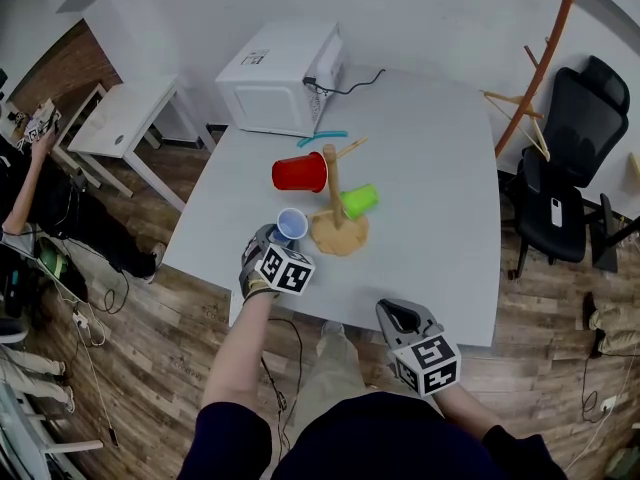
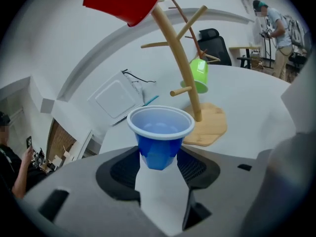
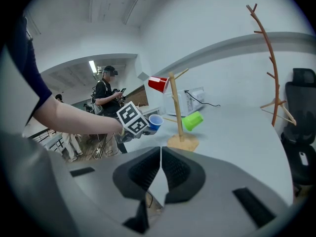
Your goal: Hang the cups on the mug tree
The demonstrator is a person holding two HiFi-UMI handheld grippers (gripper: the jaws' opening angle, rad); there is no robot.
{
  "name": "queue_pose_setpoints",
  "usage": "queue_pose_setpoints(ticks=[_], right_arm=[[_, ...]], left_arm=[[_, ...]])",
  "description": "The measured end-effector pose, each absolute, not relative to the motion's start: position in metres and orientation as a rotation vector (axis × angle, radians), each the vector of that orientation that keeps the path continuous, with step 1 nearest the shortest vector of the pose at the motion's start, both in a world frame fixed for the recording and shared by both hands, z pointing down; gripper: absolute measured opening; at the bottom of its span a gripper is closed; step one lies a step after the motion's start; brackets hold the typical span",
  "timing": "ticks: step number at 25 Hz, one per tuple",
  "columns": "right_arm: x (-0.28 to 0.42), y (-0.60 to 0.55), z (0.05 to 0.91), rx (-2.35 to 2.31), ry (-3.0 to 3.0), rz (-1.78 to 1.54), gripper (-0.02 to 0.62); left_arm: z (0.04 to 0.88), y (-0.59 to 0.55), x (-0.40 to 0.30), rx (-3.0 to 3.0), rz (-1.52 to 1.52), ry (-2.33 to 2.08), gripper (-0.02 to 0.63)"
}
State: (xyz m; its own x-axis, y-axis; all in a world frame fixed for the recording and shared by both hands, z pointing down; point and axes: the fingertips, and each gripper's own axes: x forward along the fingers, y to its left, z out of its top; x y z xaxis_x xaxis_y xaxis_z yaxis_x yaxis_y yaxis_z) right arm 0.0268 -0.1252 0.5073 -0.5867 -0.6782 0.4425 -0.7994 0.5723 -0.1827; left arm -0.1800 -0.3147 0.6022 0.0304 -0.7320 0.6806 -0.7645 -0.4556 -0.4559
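Two cups already hang on the tree (image 1: 333, 183): a red cup (image 1: 300, 172) high beyond the left claw (image 1: 283, 238), and a green cup (image 1: 358, 200) lower, past the trunk. A bare peg (image 2: 180, 90) juts out just behind the claw's load. A microwave (image 1: 282, 78) sits farther back on the desk (image 1: 440, 188). The left claw grips a blue cup (image 2: 160, 132) by its base, white rim up, near the tree. The right claw (image 3: 161, 164) is closed and empty, well apart.

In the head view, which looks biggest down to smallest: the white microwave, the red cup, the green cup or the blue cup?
1. White box-shaped microwave
2. Red plastic cup
3. Green plastic cup and blue plastic cup look about alike. The blue one is nearer the camera, so I won't rank them.
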Motion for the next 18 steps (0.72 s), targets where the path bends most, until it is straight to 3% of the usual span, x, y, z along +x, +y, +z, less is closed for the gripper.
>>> queue_pose_setpoints(ticks=[18], right_arm=[[0.025, -0.115, 0.502, 1.203, -2.506, 0.527, 0.032]], left_arm=[[0.583, -0.327, -0.172, 2.208, 2.102, -1.555, 0.249]])
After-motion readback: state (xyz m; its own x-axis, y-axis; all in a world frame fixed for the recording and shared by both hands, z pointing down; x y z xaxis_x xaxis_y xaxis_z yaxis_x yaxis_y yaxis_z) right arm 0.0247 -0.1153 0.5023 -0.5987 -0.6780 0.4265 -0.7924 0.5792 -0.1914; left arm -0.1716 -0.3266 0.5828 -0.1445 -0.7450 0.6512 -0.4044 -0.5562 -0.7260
